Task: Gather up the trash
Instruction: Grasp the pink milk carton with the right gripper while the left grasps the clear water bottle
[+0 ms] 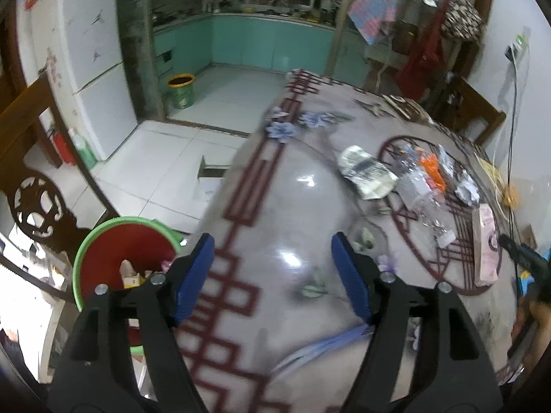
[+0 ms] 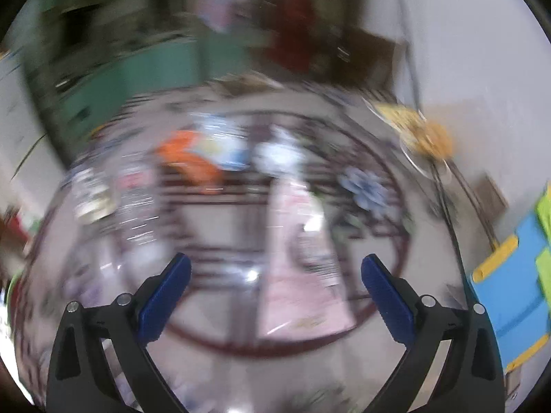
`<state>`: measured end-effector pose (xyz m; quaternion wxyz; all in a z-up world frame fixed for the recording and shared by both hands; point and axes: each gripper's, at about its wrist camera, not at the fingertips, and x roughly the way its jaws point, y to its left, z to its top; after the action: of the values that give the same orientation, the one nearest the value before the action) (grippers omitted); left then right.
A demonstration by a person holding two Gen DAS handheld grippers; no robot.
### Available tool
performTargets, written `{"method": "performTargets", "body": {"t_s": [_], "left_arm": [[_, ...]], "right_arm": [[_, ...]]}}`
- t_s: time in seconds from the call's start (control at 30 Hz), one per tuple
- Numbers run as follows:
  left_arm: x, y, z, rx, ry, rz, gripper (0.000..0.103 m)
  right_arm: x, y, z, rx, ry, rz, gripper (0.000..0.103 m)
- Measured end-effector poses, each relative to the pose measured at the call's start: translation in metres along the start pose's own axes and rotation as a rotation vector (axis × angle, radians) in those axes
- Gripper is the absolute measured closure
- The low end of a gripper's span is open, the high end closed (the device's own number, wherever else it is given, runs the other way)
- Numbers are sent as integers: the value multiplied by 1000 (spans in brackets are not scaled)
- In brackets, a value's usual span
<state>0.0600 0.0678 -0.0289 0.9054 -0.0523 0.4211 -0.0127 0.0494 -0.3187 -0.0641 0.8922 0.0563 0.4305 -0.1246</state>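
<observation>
A: Left hand-held gripper (image 1: 272, 272) state?

B: Jaws stood apart, nothing between the blue pads (image 1: 193, 275). It hung over the near edge of the counter (image 1: 275, 206), pointing down at the patterned top.

A: Right one?

B: Right hand-held gripper (image 2: 275, 296) was spread wide, also empty. That view was heavily motion-blurred. Its fingers framed the pink box (image 2: 299, 275) lying on the counter, but no contact with it.

A: Where was the trash?

B: Clustered on the far right part of the counter inside the round red pattern. In the left wrist view: a crumpled silver-and-white wrapper (image 1: 366, 172), clear plastic packaging (image 1: 420, 196), an orange scrap (image 1: 434, 170), a crumpled white wad (image 1: 466, 189), and the long pink box (image 1: 485, 244) at the right edge. All apart from the left gripper.

A: Bin?

B: Red bucket with a green rim (image 1: 117, 258) sat below the counter's left edge, just beside the left finger in the picture. Some scraps were already lying in it (image 1: 132, 273). A second green bin (image 1: 180, 91) stood far back on the tiled floor by the kitchen doorway.
</observation>
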Motion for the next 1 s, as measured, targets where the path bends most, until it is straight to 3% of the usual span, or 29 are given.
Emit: {"method": "performTargets", "body": {"t_s": [0.07, 0.17, 0.43, 0.47, 0.53, 0.57, 0.7, 0.83, 1.0], "left_arm": [[5, -20, -2, 41, -8, -4, 28], [11, -41, -5, 95, -16, -4, 24], [30, -75, -12, 144, -10, -41, 21], [30, -79, -12, 144, -14, -47, 21], [30, -89, -13, 161, -31, -52, 20], [30, -93, -15, 174, -39, -50, 20], [37, -112, -19, 226, -40, -40, 20], [49, -126, -20, 259, -26, -17, 19], [74, -146, -6, 166, 7, -43, 17]], "right_arm": [[27, -17, 5, 54, 58, -4, 7], [53, -24, 11, 34, 95, -37, 7], [92, -26, 4, 17, 212, 21, 9], [96, -28, 3, 20, 225, 27, 15], [98, -28, 2, 9, 238, 38, 36], [96, -26, 2, -3, 238, 32, 36], [79, -23, 7, -17, 186, 58, 37], [28, -16, 17, -55, 41, 64, 37], [-3, -4, 17, -113, -54, 51, 37]]}}
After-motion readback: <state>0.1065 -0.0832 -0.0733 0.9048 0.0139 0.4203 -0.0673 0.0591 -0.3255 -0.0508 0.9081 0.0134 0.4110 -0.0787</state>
